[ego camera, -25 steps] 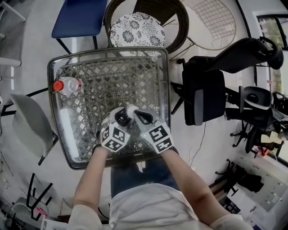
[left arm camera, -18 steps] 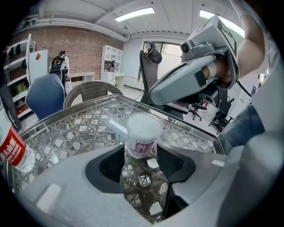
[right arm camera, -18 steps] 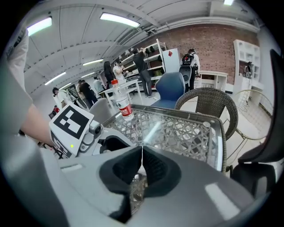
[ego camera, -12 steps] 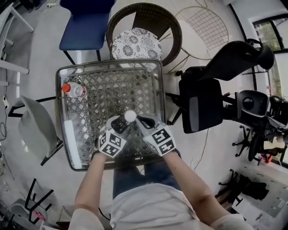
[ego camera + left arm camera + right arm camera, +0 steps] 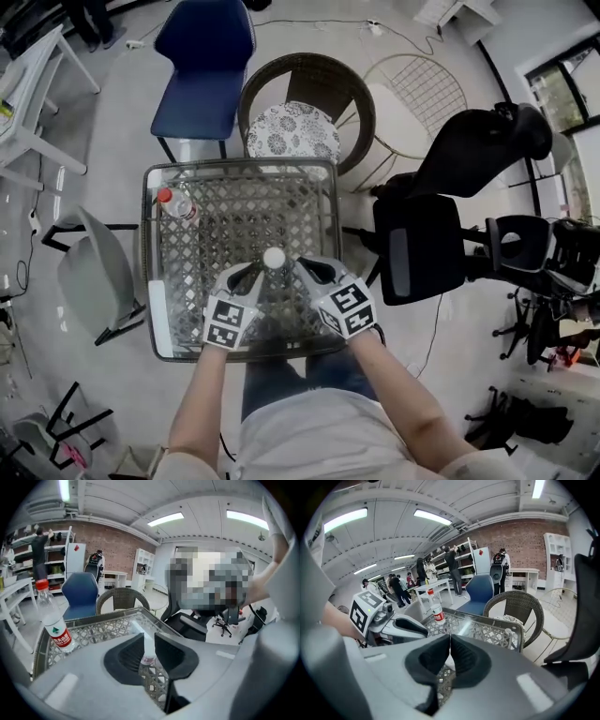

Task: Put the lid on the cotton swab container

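Table (image 5: 240,166) of glass over wicker lattice, viewed from overhead. Toward 6 o'clock of its middle, upright on the glass: the cotton swab container (image 5: 148,649), slim and clear, topped with a round white lid (image 5: 274,257).

At 7 o'clock of the container, the left gripper (image 5: 253,277), jaws closing, both pads against the container's sides and the tube filling the gap between them. At 4 o'clock of the container, the right gripper (image 5: 298,272), clenched tip to tip with nothing between the jaws, tips just beside the lid; whether touching it, impossible to tell. Marker cubes of both grippers turned up toward the head camera.

At the table's 10 o'clock corner, well apart from the grippers: a water bottle (image 5: 176,204), upright, with red cap and red label.

Around the table:
- a wicker chair (image 5: 364,112) with a patterned cushion (image 5: 292,131) at 12 o'clock
- a blue chair (image 5: 202,70) at 11 o'clock
- a black office chair (image 5: 422,244) at 3 o'clock
- a grey chair (image 5: 94,281) at 9 o'clock
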Motion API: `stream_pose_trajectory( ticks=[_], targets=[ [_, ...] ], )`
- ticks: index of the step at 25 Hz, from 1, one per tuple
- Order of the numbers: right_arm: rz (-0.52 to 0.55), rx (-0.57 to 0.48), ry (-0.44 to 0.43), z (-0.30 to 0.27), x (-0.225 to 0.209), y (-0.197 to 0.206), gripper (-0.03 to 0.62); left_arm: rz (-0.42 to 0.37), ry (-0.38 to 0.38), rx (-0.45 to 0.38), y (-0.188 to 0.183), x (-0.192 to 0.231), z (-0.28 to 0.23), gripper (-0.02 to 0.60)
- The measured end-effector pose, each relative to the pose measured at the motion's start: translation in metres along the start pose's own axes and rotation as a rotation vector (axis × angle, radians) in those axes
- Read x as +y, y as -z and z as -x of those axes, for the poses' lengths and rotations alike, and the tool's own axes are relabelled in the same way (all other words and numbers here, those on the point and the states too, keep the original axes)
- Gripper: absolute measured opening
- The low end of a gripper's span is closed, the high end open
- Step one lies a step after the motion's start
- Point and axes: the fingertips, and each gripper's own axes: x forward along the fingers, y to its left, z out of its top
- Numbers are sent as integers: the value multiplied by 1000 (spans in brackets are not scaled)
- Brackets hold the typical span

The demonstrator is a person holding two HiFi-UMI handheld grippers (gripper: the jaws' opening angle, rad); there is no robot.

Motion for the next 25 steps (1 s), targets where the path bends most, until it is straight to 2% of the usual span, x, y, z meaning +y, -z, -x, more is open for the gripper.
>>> stream_pose_trajectory(
  ticks=[5,12,18,25],
  targets=[
    [11,-50,7,32,2,-16,6,46,-78,-87,-39,-11,35,11],
    [-13,-155,-1,82,1,-45,6,48,-117,-196,-90,-35,75,9],
    [-3,-250,-11,137,-1,-72,6,55,-118,-262,-132,-64,108,9],
    [68,-323,-33,197,5,-110,6,14,-159,-347,-183,-95,149,9]
  ],
)
